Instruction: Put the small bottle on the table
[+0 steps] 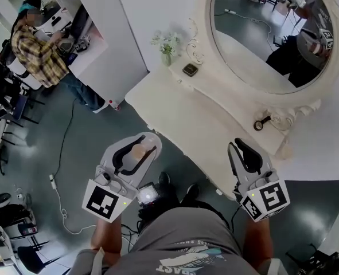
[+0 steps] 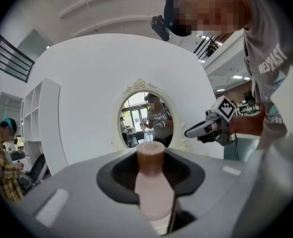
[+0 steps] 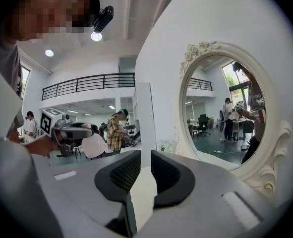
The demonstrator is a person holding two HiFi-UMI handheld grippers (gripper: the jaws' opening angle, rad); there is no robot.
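The left gripper's (image 1: 141, 142) jaws are clamped on the small pale-pink, brown-capped bottle (image 2: 153, 192), over the floor short of the white ornate table (image 1: 180, 114). The right gripper's (image 3: 141, 170) jaws stand barely apart, empty. Let go too early, the bottle would likely hit the floor.

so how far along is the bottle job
Done: the small bottle is gripped between the jaws of the left hand-held gripper. In hand: it hangs over the floor, just short of the white table. Left: bring it over the tabletop, set it down and release. The right hand-held gripper is empty, jaws slightly apart.
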